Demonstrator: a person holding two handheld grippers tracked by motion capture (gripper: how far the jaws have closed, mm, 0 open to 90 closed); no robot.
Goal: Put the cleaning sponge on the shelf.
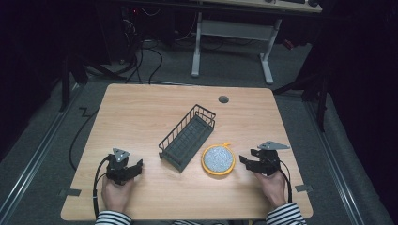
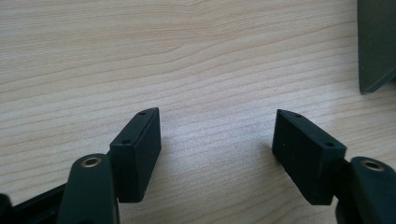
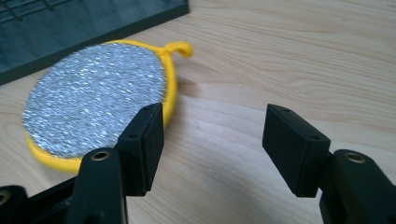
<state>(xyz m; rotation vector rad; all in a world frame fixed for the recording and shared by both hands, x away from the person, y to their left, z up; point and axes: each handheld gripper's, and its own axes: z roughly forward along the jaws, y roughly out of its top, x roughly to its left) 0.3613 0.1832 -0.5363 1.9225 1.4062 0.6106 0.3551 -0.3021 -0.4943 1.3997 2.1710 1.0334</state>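
Two tongs: both stand apart with nothing between the jaws; neither holds anything.
Left tongs [image 1: 133,169]: resting low at the near left of the light wooden surface [image 1: 141,112], jaws wide over bare wood, well apart from everything but a dark corner of the rack at the edge of the left gripper view.
Right tongs [image 1: 248,162]: jaws wide, pointing at the scrubber from its right, just beside it; in the right gripper view one jaw overlaps the yellow rim, though whether it touches I cannot tell.
Scrubber: round pad with a glittering silver face, yellow rim and small yellow loop [image 1: 218,159], lying flat on the surface, just beside the near right end of the rack.
Rack: dark wire basket, long and rectangular [image 1: 187,137], set diagonally mid-surface, holding nothing.
Progress: judged early; the pad is not yet picked up, and grasping and moving it, probably into the rack, remains.
Obstacles: little; the pad lies flat, so a jaw must get under its rim, and the rack's wall is close behind it.
Around: a round grommet hole [image 1: 223,99] far back, cables and a white desk frame [image 1: 232,33] on the floor beyond.
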